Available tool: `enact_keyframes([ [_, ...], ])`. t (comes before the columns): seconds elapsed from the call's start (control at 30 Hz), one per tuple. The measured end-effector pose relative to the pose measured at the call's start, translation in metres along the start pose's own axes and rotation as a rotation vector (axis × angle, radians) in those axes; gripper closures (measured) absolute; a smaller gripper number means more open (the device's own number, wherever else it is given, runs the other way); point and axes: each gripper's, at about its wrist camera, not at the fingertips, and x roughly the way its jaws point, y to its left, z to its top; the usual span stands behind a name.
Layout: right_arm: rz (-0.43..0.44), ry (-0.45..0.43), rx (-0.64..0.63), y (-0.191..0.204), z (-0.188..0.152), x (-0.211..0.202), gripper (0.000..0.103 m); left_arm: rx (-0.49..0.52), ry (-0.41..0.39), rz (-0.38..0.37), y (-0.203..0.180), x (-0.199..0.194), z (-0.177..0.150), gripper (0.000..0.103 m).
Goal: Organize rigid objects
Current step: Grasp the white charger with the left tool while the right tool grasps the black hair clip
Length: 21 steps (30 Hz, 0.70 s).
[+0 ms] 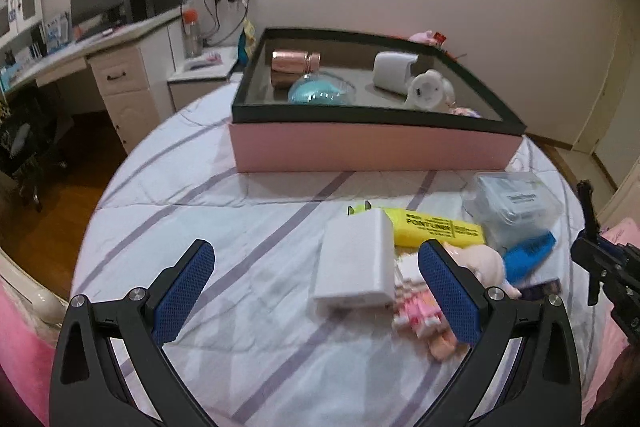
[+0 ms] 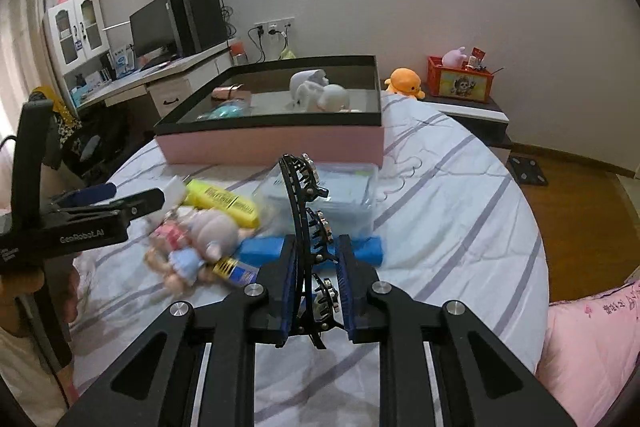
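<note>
Two grippers hang over the bed. Left gripper (image 1: 316, 291) stands wide open around the white charger (image 1: 356, 263), not touching it. Right gripper (image 2: 316, 281) is closed on a black hair clip (image 2: 306, 223), which stands upright between its pads.

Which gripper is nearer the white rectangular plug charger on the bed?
Left. The left gripper is open around the white rectangular plug charger; the right gripper, off to its right, holds a black hair clip.

Box (image 1: 376, 145) sits far on the bed (image 1: 248, 235), bottle (image 1: 295, 63) and ball (image 1: 320, 91) inside (left half). Charger (image 1: 356, 259) lies nearer, highlighter (image 1: 436, 227) just right, container (image 1: 516, 207) beyond.
</note>
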Motion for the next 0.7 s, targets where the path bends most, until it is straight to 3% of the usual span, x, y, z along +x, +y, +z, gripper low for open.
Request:
enact_keyframes([
  [0.13,0.010,0.008,0.004,-0.006,0.009,0.011,0.084,0.000,0.037,0.033,-0.001,0.020,0.004,0.000],
  [0.23,0.020,0.007,0.002,-0.008,0.013,0.015,0.084,-0.014,0.048,0.013,0.002,0.028,0.005,0.002],
  [0.33,0.028,0.007,0.005,-0.008,0.016,0.018,0.084,-0.021,0.069,-0.038,0.004,0.035,0.006,0.025],
  [0.43,0.036,0.009,0.006,-0.007,0.018,0.021,0.084,0.026,0.075,-0.021,-0.003,0.035,0.004,0.048],
  [0.47,0.040,0.008,0.008,-0.008,0.018,0.021,0.084,0.042,0.071,-0.025,-0.005,0.034,0.004,0.061],
  [0.7,0.041,0.007,-0.001,-0.001,0.019,0.020,0.084,0.081,0.030,0.028,-0.005,0.014,-0.001,0.061],
])
